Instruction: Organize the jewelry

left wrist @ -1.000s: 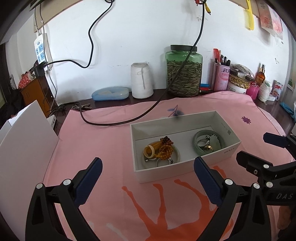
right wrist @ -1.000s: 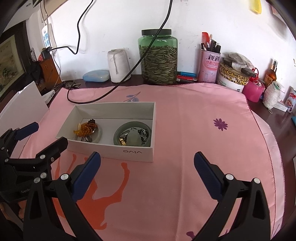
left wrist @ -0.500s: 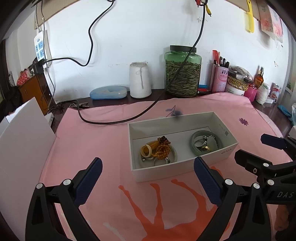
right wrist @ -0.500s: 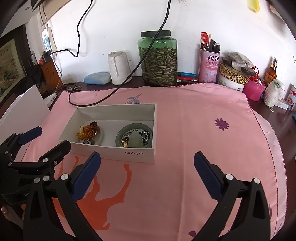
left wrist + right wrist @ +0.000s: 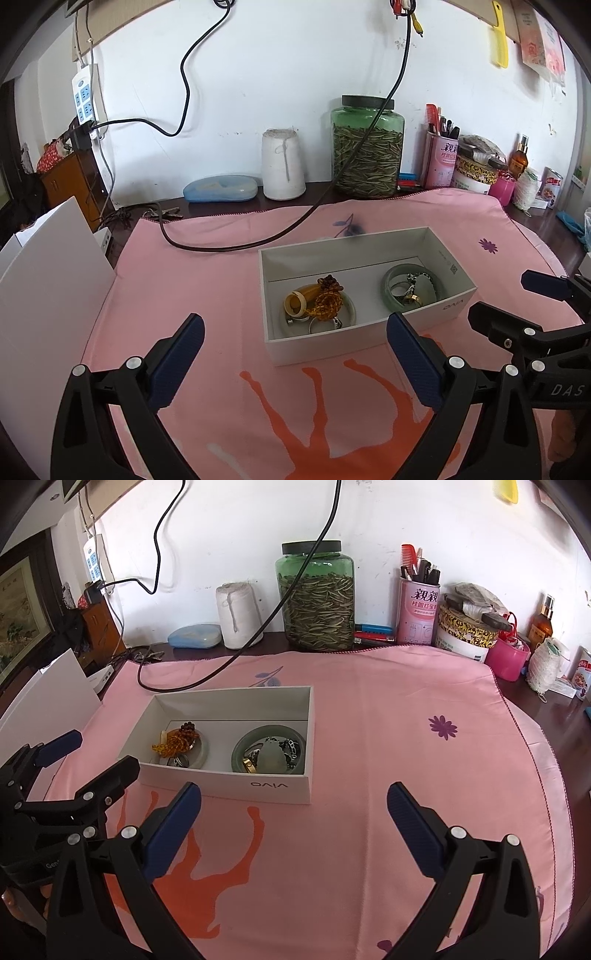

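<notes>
A white open box (image 5: 369, 339) (image 5: 229, 784) stands on the pink cloth. Inside lie a green jade bangle (image 5: 391, 295) (image 5: 240, 747) with a chain, a gold ring and a pale pendant in it, and a pale bangle (image 5: 349, 314) (image 5: 201, 755) under an amber bead string (image 5: 327, 301) (image 5: 173, 740) and a yellow ring (image 5: 295, 302). My left gripper (image 5: 295, 354) (image 5: 88, 753) is open and empty, just in front of the box. My right gripper (image 5: 293, 825) (image 5: 513, 299) is open and empty, near the box's front right.
A black cable (image 5: 240, 245) (image 5: 207, 677) lies on the cloth behind the box. A green jar (image 5: 365, 147), a white thread spool (image 5: 282, 166), a blue case (image 5: 219, 188) and a pink tin (image 5: 439, 158) line the wall. A white board (image 5: 48, 280) stands at left.
Both grippers have drawn back a little from the box and risen; the box looks slightly farther away. Both stay open and empty.
</notes>
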Tool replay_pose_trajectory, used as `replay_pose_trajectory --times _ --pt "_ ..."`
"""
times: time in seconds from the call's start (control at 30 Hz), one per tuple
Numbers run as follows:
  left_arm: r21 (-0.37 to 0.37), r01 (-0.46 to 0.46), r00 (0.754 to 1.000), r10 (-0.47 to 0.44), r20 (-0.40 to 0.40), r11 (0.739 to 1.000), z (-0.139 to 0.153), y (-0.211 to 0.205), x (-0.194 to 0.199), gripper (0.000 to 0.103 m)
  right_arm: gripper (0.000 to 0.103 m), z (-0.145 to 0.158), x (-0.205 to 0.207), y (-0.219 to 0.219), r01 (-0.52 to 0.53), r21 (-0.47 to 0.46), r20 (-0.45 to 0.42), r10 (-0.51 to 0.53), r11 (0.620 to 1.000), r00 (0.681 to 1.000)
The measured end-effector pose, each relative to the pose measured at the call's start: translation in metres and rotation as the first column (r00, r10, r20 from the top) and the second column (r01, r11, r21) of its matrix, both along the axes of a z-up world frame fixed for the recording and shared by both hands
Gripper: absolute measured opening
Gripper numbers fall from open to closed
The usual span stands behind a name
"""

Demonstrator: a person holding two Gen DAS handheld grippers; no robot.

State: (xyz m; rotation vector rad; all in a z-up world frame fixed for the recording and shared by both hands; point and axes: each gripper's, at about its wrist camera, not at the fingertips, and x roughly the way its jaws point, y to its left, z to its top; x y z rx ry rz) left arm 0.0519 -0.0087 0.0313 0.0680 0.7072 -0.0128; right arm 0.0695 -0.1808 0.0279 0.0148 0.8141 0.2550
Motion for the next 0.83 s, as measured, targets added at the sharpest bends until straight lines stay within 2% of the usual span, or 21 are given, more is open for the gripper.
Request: replay_pose_trajectory --times 0.83 --pt "0.017 -0.030 0.999 0.030 0.019 0.999 0.0029 0.0016 -0.0018 0.097 0.096 0.0018 -0.0002 -0.0001 0.001 -0.009 0.010 -0.001 1.000 1.000"
